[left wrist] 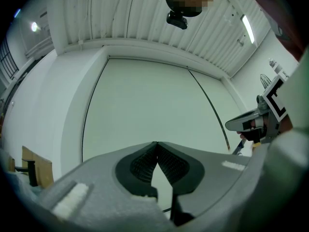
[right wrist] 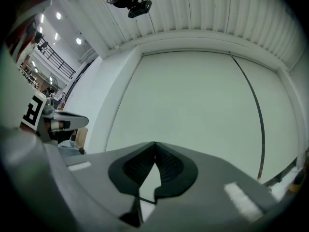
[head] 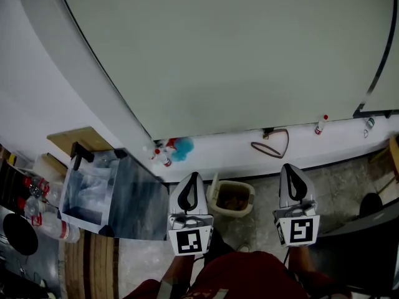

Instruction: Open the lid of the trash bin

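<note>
A small beige trash bin (head: pixel 232 198) stands on the floor by the white wall base, and its top shows a brownish inside with a pale flap upright at its left edge. My left gripper (head: pixel 190 178) hangs just left of the bin and my right gripper (head: pixel 290 169) just right of it, both well above the floor. In the left gripper view the left gripper (left wrist: pixel 156 144) has its jaws shut tip to tip with nothing between them. The right gripper (right wrist: pixel 155 144) looks the same in its own view, shut and empty. Both point at the pale wall panel (left wrist: pixel 145 105).
At the left stands a grey box lined with clear plastic (head: pixel 100 192), behind it a wooden board (head: pixel 81 141). A spray bottle (head: pixel 163 156), a blue thing (head: pixel 182 147), a looped cable (head: pixel 272 143) and small bottles (head: pixel 321 124) lie along the wall base. A dark object (head: pixel 368 242) is at the right.
</note>
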### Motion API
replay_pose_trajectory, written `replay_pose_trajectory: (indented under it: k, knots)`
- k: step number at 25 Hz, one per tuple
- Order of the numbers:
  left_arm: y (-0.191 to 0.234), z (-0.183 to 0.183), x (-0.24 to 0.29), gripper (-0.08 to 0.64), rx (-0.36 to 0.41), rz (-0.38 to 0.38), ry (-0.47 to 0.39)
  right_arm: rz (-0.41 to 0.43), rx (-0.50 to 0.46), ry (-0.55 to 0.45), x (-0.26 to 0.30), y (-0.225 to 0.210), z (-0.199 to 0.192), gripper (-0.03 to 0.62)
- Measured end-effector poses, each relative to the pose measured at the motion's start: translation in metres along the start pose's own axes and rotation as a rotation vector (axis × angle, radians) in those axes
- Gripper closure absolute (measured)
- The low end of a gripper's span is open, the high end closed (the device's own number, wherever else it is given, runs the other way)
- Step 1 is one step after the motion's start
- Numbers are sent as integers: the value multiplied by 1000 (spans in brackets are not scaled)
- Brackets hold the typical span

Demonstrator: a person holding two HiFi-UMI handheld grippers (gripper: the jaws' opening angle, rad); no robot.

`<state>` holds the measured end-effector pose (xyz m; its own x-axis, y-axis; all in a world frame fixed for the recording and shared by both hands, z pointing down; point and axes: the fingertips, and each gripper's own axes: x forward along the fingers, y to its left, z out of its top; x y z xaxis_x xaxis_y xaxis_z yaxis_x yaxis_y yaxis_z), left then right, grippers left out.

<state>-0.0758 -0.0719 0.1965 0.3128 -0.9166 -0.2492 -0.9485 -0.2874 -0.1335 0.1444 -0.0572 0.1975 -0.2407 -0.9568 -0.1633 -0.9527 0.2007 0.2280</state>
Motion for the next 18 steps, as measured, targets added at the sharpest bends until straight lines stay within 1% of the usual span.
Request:
replay_pose_trajectory:
  k: [6, 10, 18]
  knots:
    - [-1, 0, 2, 555, 1, -7, -11, 0, -11, 1, 0, 0, -1, 592]
    - [-3, -4, 5, 555, -12, -9, -1, -10, -14, 8, 0, -3, -4, 592]
    - [-4, -8, 10, 555, -9, -15, 9, -25, -4, 19, 1, -9, -10, 592]
